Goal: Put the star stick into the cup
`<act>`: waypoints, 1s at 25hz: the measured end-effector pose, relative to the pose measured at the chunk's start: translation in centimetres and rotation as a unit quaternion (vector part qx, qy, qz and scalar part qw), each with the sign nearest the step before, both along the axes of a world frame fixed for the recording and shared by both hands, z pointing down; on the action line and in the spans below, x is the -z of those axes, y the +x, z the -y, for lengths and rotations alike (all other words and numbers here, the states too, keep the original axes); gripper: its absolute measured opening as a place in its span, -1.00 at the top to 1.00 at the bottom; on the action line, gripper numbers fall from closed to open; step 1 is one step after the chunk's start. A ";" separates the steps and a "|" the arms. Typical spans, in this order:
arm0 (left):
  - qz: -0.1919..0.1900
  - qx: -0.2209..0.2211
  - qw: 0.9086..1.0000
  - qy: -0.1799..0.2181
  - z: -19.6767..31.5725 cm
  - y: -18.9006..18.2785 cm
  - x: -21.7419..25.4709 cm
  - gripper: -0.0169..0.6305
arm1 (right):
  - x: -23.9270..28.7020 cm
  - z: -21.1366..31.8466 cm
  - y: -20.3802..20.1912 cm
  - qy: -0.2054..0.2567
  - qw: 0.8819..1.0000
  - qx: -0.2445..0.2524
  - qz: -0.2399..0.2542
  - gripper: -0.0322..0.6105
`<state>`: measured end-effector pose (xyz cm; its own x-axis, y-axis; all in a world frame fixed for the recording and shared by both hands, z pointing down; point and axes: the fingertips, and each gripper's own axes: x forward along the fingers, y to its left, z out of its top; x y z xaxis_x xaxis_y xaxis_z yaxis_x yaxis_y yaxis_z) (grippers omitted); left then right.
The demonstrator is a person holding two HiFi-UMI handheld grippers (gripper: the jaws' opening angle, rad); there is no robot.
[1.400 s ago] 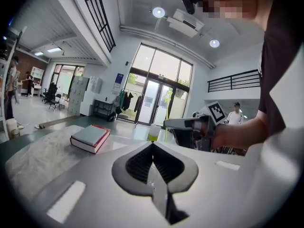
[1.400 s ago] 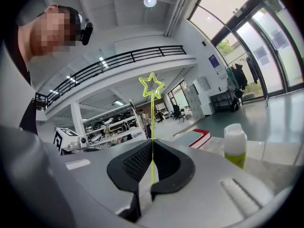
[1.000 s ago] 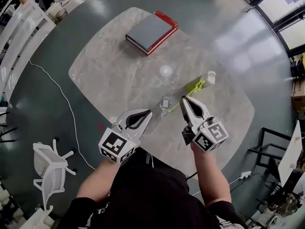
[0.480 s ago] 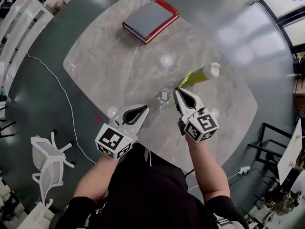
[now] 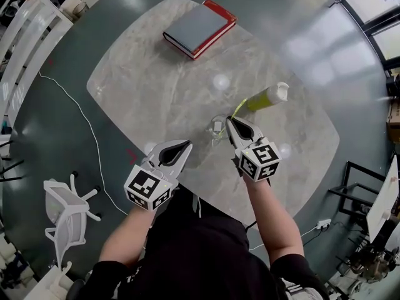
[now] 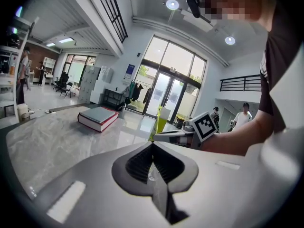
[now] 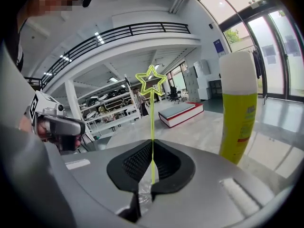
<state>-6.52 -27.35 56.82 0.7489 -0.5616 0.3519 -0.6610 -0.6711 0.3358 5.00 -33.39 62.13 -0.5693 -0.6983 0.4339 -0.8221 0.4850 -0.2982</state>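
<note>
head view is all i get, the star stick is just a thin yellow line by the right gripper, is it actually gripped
Observer: Yes. In the right gripper view the right gripper has its jaws shut on the star stick, with most of the shaft above the jaws.
Operator: which way is the star end pointing
Observer: Up. The stick stands about upright in that view, and the star outline at its top is well clear of the jaws.
Operator: left gripper holding anything
Observer: No. The left gripper view shows the left gripper shut, with nothing between its pads.
</note>
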 end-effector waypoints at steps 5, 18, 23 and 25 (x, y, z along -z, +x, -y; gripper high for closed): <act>0.004 0.005 1.000 -0.003 -0.3 -0.9 -0.1 0.94 | -0.8 -0.3 0.1 -0.013 1.000 -0.009 -0.015 0.82; 0.003 0.011 1.000 -0.014 -1.2 -3.2 0.1 0.94 | -2.1 -1.5 1.1 -0.064 0.996 -0.061 0.003 0.36; -0.004 0.011 1.000 -0.011 -1.6 -3.8 1.0 0.94 | -2.1 -2.4 2.1 -0.081 0.993 -0.091 0.011 0.19; -0.006 0.012 1.000 -0.008 -1.9 -4.2 1.4 0.94 | -2.0 -2.8 2.4 -0.087 0.991 -0.100 0.016 0.15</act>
<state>-10.72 -25.48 55.38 0.7400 -0.5731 0.3521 -0.6722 -0.6495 0.3554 7.37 -30.61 64.17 -0.4435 -0.7140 0.5417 -0.8848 0.2525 -0.3916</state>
